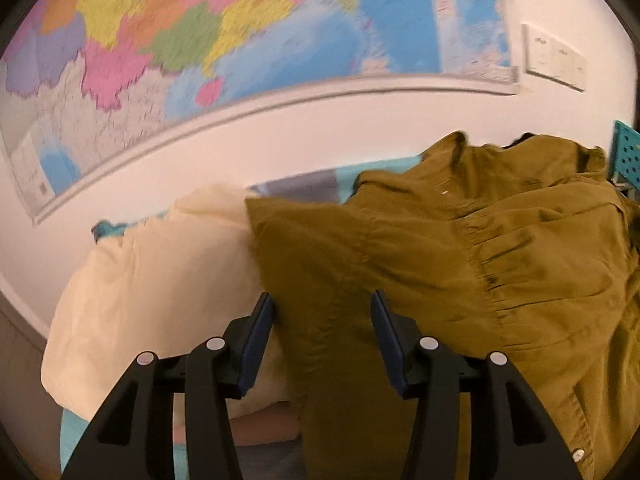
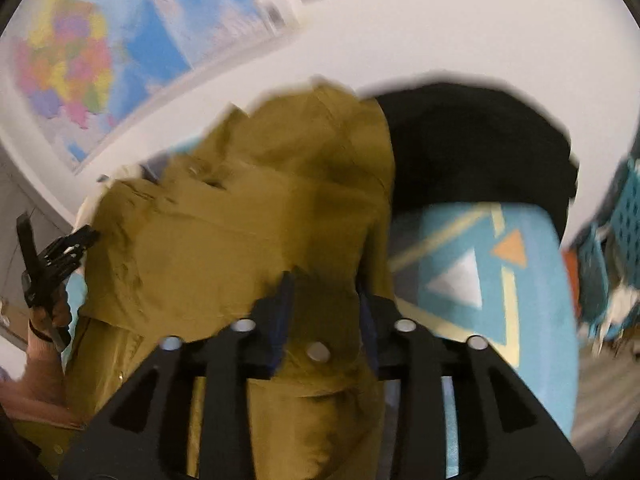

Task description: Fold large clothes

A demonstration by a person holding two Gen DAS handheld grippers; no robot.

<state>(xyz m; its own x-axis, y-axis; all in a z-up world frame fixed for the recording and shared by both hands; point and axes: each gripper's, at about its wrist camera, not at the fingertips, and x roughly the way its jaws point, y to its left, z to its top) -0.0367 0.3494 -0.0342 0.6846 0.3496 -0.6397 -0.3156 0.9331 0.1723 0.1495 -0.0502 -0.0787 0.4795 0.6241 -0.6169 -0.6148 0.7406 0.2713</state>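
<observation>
We're looking at a home room, likely a bedroom or kid's room: a big colourful wall map point(image 1: 168, 40) is hanging on a white wall, a light switch plate point(image 1: 556, 58) is sitting beside it, a teal geometric-print bedcover point(image 2: 480, 280) is showing, and a teal perforated basket point(image 2: 624, 216) is standing nearby.

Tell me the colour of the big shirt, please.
Olive-mustard brown shirt; the left wrist view shows it best.

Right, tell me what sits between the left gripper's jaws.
A fold of the mustard shirt lies between the jaws of the left gripper, which stand apart around it. The left wrist view shows this.
</observation>
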